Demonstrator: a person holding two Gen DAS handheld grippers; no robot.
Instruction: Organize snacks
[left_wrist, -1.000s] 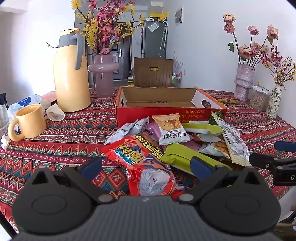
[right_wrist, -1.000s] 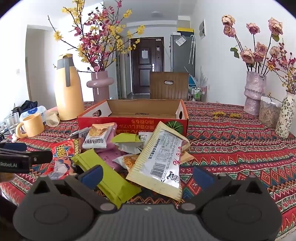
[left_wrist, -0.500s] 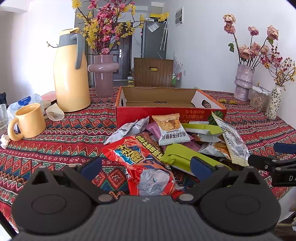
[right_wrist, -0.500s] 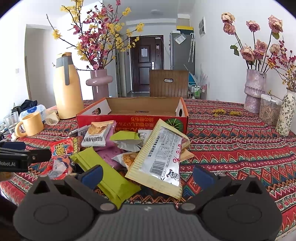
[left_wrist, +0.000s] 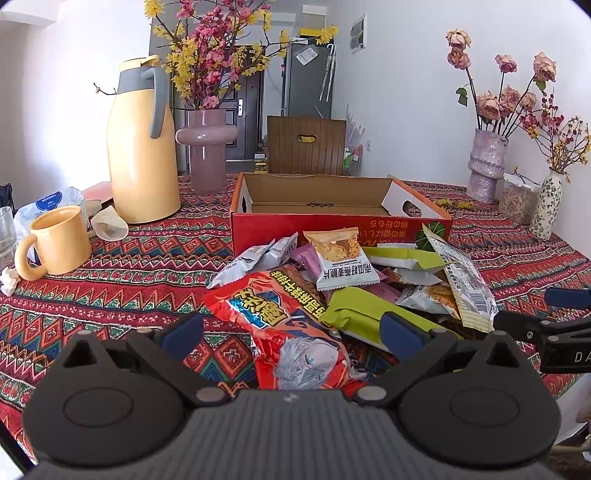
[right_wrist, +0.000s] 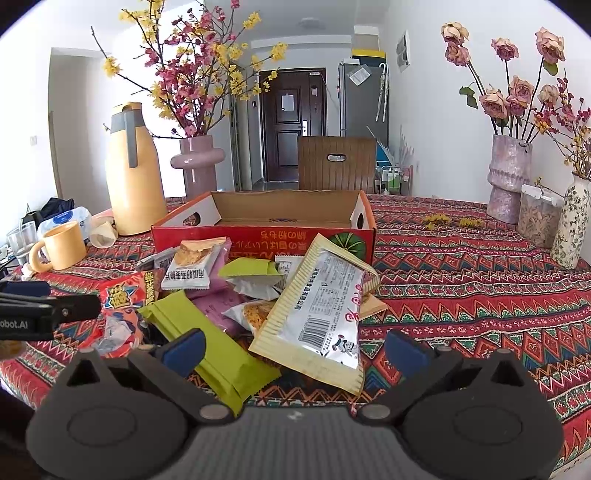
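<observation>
A heap of snack packets lies on the patterned tablecloth in front of an open red cardboard box (left_wrist: 332, 229) (right_wrist: 258, 240), which looks empty inside. Nearest my left gripper (left_wrist: 291, 334) is a big red packet (left_wrist: 284, 325); the gripper stands open above its near end, touching nothing. Beside it lies a green packet (left_wrist: 362, 310) (right_wrist: 210, 347). My right gripper (right_wrist: 293, 349) is open over a cream and silver packet (right_wrist: 321, 314) and holds nothing. A small white biscuit packet (left_wrist: 341, 262) (right_wrist: 192, 267) tops the heap.
A yellow thermos jug (left_wrist: 142, 147), a yellow mug (left_wrist: 59, 245) and a mauve vase (left_wrist: 207, 147) stand at the left. More vases (right_wrist: 509, 177) and a clear jar (right_wrist: 539, 221) stand at the right. A wooden chair back (right_wrist: 336, 162) rises behind the box.
Both grippers have barely moved; the right wrist view has crept slightly closer to the heap. Nothing was taken hold of.
</observation>
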